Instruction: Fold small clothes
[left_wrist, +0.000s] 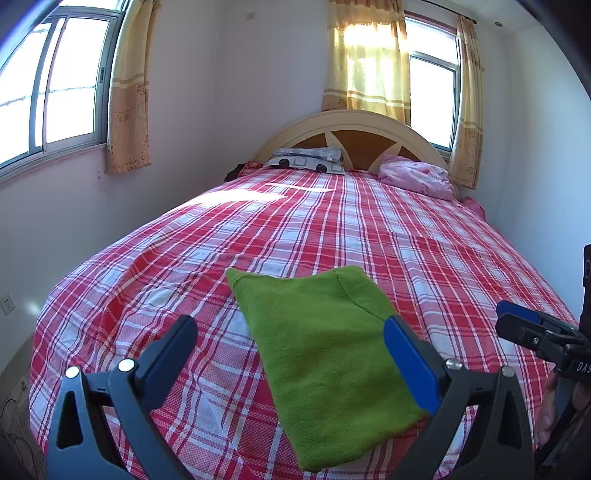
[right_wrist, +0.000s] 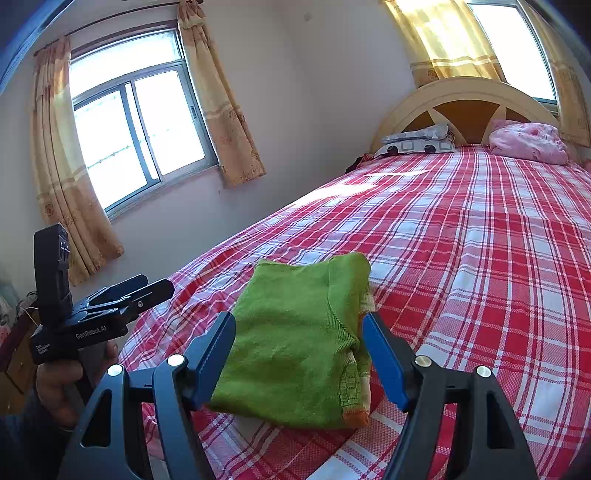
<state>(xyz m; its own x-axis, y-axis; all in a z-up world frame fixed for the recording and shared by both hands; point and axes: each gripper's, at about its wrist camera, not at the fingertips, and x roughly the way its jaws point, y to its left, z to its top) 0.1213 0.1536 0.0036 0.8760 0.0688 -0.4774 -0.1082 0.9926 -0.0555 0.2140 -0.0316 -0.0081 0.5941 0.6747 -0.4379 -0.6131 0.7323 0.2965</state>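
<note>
Folded green knitted garment (left_wrist: 328, 354) lying flat near the foot edge of the red-and-white plaid bed (left_wrist: 443, 236), left hand-held gripper (left_wrist: 291, 350) and right hand-held gripper (right_wrist: 299, 354) both spread wide, empty; probably last step, needing only tidying or withdrawal.

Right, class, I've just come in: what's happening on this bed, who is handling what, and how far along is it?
A person holds a two-finger claw in each hand over a bed with a red plaid bedsheet. A small green garment lies folded into a compact bundle near the foot of the bed. The left claw and the right claw are both open, hovering at either side of the garment without gripping it. A patterned pillow and a pink bundle sit at the headboard end.
</note>
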